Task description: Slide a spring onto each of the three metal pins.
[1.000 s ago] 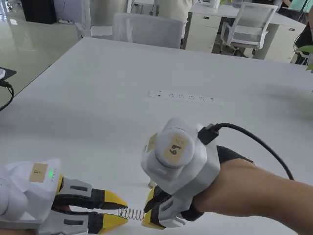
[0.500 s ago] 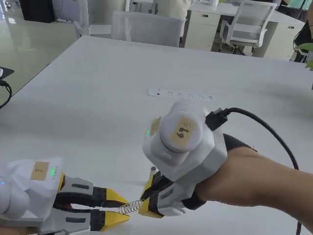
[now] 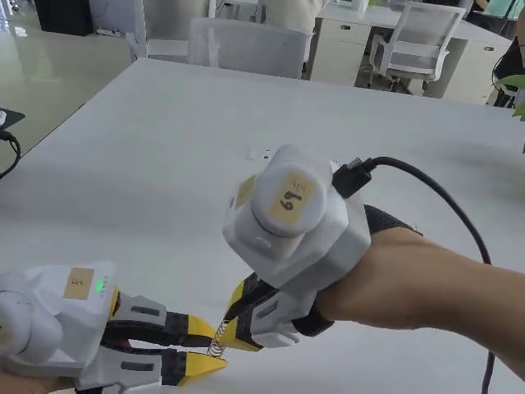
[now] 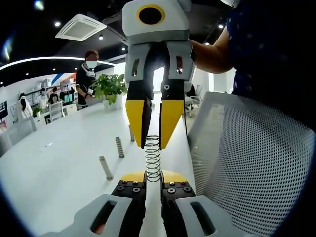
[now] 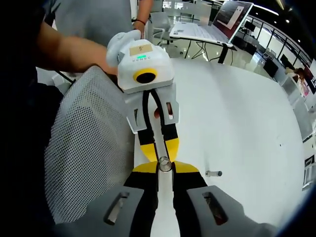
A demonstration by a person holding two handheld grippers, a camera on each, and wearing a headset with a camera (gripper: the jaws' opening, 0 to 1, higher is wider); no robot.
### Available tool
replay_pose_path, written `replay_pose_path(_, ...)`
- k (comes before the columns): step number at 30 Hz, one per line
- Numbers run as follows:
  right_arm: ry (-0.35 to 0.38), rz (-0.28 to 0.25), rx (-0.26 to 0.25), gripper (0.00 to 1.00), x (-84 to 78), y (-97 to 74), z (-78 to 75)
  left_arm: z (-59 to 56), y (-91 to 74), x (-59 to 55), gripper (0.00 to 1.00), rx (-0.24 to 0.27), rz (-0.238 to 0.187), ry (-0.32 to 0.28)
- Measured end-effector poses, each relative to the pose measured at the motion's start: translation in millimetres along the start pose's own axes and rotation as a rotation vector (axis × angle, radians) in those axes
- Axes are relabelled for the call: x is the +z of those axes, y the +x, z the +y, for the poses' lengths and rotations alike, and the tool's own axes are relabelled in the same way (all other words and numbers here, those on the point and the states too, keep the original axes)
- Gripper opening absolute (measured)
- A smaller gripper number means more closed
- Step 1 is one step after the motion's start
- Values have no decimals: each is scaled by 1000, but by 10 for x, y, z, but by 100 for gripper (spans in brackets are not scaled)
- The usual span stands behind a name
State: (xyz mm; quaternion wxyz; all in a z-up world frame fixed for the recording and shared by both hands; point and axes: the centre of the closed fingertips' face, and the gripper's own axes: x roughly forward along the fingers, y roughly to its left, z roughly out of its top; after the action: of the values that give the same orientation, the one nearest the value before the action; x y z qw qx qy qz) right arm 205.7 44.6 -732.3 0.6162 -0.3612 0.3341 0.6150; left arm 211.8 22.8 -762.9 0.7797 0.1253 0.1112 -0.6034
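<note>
My left tongs (image 3: 209,351) sit at the lower left of the head view, pinched narrow on the near end of the spring (image 3: 218,338). The spring runs straight across the short gap to my right tongs (image 3: 232,327), which are also nipped in on its far end, so both pairs hold it off the bench (image 3: 164,164). In the left gripper view, three pins (image 4: 119,146) stand upright on the bench to the left of the spring, apart from it.
</note>
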Motion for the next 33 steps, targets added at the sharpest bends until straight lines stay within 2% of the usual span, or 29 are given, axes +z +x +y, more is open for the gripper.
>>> replay_pose_path(15, -3, 10, -1, 7, -6, 3, 1, -1, 48, 0, 3, -24, 3, 2)
replay_pose_path(21, -4, 17, 0, 7, -3, 4, -9, 16, 48, 2, 8, -20, -2, -10)
replay_pose_path(25, -5, 18, -3, 7, -5, -10, -24, 36, 25, -25, 12, -9, -1, -18)
replay_pose_path(33, 13, 14, -35, 7, -32, -120, -159, 107, -60, -83, 21, 34, -7, -53)
